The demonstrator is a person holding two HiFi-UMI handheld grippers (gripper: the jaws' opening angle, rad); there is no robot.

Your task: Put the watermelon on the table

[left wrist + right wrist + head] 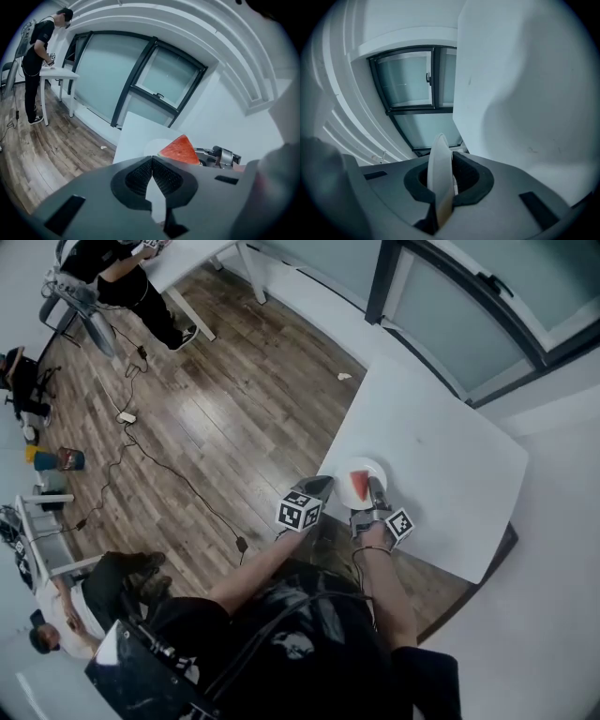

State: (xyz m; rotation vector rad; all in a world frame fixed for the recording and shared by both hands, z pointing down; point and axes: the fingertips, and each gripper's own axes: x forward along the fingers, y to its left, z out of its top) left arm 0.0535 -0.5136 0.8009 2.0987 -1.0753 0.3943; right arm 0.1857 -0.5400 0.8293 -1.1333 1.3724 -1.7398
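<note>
Right gripper (448, 177) clamped on the rim of the white plate (439, 152), which shows edge-on between my jaws. Left gripper (152, 174) has its jaws together on nothing. The watermelon (359, 486) wedge lies on that plate, over the near corner of the table (441, 442).

Step, as I judge it: setting down (whether the plate touches the tabletop, I cannot tell). Next: keep the plate level, seat it flat, then release.

Only the head view places the plate against the table. My right gripper view gives the grip alone, no fruit. The left gripper view shows the wedge's red face.
</note>
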